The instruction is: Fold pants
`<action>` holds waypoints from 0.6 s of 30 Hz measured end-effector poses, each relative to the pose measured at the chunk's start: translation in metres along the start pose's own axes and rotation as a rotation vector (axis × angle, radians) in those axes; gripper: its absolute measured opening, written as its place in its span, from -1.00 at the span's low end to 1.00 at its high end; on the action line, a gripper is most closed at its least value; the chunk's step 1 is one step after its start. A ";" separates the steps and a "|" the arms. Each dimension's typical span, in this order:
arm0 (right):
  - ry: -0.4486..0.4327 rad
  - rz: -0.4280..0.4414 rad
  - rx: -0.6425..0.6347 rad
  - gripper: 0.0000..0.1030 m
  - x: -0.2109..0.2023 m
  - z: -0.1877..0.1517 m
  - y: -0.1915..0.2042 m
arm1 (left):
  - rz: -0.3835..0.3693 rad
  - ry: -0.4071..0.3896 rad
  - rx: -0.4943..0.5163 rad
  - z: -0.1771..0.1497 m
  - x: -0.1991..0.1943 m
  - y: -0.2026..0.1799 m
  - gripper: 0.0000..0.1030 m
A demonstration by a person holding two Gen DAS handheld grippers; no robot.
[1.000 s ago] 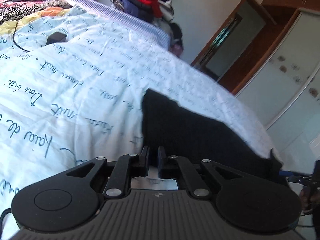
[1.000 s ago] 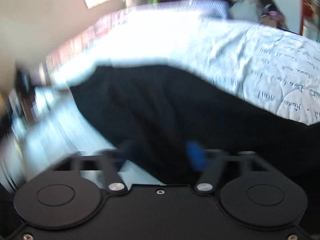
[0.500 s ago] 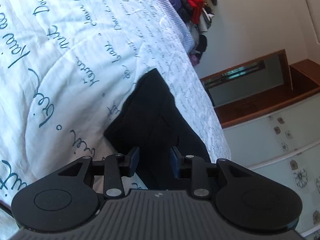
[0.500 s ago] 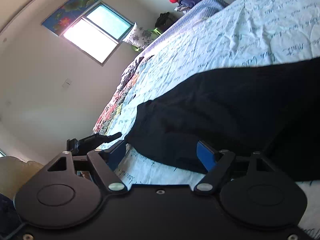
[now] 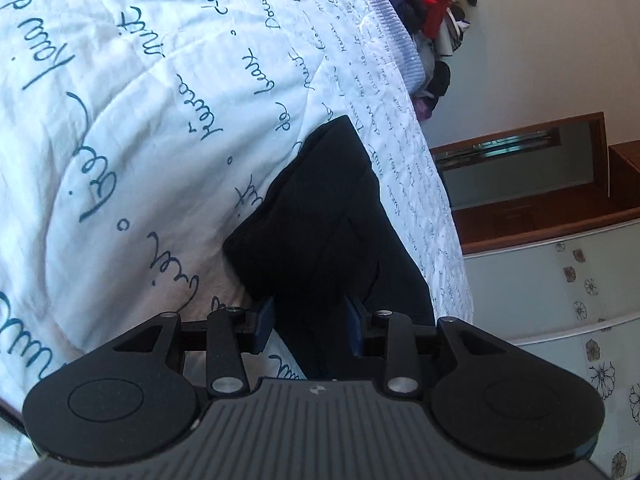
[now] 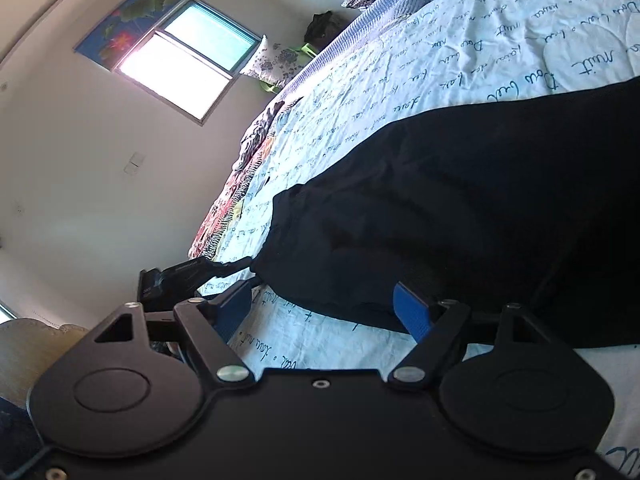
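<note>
The black pants (image 5: 340, 216) lie folded on a white bedspread (image 5: 132, 128) printed with script. My left gripper (image 5: 310, 326) sits low over the near end of the pants. Its jaws are opening and dark cloth lies between the blue pads (image 5: 265, 322) without being pinched. In the right wrist view the pants (image 6: 460, 208) stretch away to the right. My right gripper (image 6: 322, 312) stands wide open at their near hem, and the right blue pad (image 6: 412, 312) rests against the cloth edge.
A pile of red and dark clothes (image 5: 424, 4) sits past the bed's far end. A wooden door frame (image 5: 532, 184) and floral-tiled wall (image 5: 580, 300) lie right of the bed. A window (image 6: 184, 68), a patterned blanket (image 6: 232, 208) and a black device (image 6: 188, 272) show beyond the pants.
The left jaws went from nearly shut to partly open, and that view rolled and dropped closer to the pants. The right view rolled from a blur to steady; its jaws stayed wide.
</note>
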State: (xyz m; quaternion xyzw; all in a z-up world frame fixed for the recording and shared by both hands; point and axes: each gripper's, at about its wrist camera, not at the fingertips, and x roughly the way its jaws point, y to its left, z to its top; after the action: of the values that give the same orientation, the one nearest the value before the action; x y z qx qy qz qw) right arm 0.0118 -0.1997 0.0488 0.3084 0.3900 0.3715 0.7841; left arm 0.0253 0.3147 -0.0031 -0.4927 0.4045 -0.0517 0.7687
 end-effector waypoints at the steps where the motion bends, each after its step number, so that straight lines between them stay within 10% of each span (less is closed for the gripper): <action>1: -0.003 0.006 -0.005 0.55 -0.001 0.000 0.002 | 0.002 0.003 0.000 0.001 0.002 -0.001 -0.16; 5: -0.009 0.003 0.003 0.55 -0.004 -0.001 0.000 | 0.038 -0.014 0.019 0.004 0.008 -0.011 -0.25; 8: -0.012 -0.005 0.007 0.55 -0.004 -0.002 -0.003 | 0.114 -0.027 0.100 -0.001 0.006 -0.023 -0.84; 18: -0.059 -0.094 -0.016 0.59 0.007 0.015 -0.012 | 0.246 -0.053 0.274 -0.013 0.005 -0.023 -0.77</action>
State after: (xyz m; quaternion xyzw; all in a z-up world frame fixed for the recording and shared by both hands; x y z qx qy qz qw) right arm 0.0313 -0.2031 0.0439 0.2941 0.3778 0.3280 0.8144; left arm 0.0269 0.2914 0.0099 -0.3313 0.4306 0.0013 0.8395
